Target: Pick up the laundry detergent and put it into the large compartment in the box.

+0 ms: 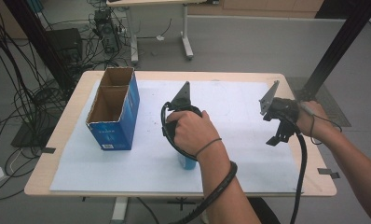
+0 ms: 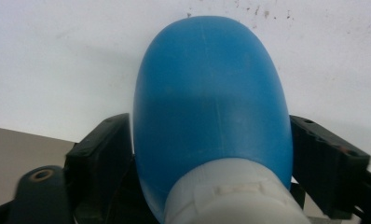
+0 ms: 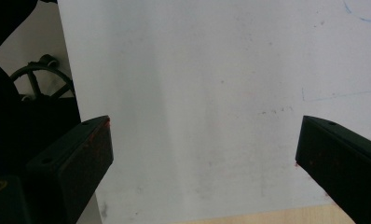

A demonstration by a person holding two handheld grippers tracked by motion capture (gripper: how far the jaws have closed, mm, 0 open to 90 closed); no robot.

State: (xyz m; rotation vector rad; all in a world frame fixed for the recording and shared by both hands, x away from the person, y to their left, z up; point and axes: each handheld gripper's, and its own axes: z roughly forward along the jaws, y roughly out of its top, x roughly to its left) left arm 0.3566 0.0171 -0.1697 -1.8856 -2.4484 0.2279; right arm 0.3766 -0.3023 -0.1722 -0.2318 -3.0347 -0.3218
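The blue bottle (image 2: 211,107) is seen lying on the white sheet (image 1: 239,100), to the right of the open cardboard box (image 1: 113,109) and nearer the front edge than the box is. In the left gripper view its rounded blue body sits between the two black jaws, with the white cap (image 2: 235,196) towards the camera. The left gripper (image 1: 187,156) is clamped on the bottle, both pads appearing to meet its sides just above the cap.

The bottle is judged light, of smooth plastic, and probably somewhat yielding under squeeze. The curved, glossy walls may slip; a hold low on the body near the cap shoulder, as now, seems the safer place.

The right gripper (image 3: 204,154) is held released, its jaws wide with nothing between them, well to the right of the box above bare sheet.

Between bottle and box the sheet lies free, giving open room for a carry. The box's two compartments are open at the top; its torn rim would have to be cleared on approach.
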